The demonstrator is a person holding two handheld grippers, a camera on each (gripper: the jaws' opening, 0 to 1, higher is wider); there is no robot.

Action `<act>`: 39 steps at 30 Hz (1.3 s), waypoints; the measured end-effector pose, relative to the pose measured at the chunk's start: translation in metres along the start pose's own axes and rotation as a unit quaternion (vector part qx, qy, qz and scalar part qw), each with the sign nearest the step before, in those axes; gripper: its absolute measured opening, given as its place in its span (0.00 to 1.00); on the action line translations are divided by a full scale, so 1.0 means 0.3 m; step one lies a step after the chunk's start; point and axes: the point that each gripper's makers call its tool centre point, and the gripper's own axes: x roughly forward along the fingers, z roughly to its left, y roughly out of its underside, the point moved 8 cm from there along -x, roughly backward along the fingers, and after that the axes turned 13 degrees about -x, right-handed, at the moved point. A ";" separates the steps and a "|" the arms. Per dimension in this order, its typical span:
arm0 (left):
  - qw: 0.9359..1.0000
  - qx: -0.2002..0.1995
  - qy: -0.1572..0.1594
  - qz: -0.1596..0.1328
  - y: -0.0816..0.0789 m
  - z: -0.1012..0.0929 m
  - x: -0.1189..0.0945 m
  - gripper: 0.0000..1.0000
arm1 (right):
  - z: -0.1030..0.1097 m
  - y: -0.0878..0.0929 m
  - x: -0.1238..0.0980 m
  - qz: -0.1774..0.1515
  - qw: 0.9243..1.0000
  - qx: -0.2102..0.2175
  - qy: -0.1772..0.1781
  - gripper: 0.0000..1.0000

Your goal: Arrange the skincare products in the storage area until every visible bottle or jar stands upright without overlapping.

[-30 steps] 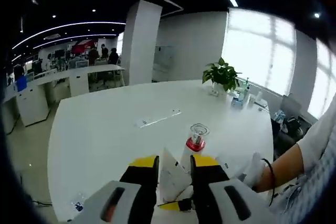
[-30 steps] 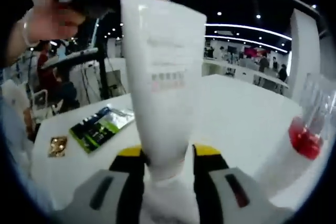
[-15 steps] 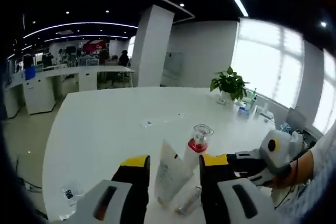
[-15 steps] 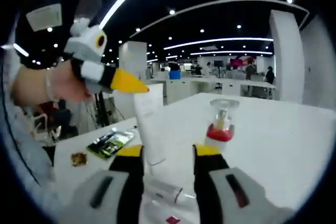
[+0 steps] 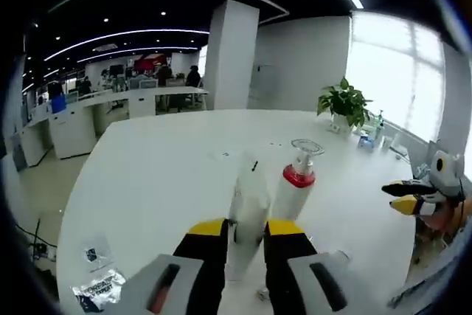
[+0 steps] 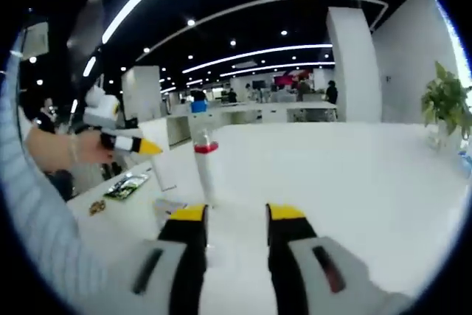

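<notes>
Left claw (image 5: 243, 228): closed on white tube (image 5: 247, 208), whose base is hidden.
Right claw (image 6: 234, 214): open, holding nothing.
Red-collared pump bottle (image 5: 293, 186): upright on desk (image 5: 162, 175), clear cap blurred.

Two low views sharing white table (image 5: 147, 182)

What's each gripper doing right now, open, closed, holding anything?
Left gripper: jaws set around the white tube; whether they grip it cannot be told.
Right gripper: open, holding nothing, with bare table between its jaws.
</notes>
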 end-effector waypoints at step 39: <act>0.985 0.083 0.059 0.137 0.149 0.106 0.064 0.24 | 0.055 0.088 -0.061 0.051 0.998 -0.038 0.011 0.26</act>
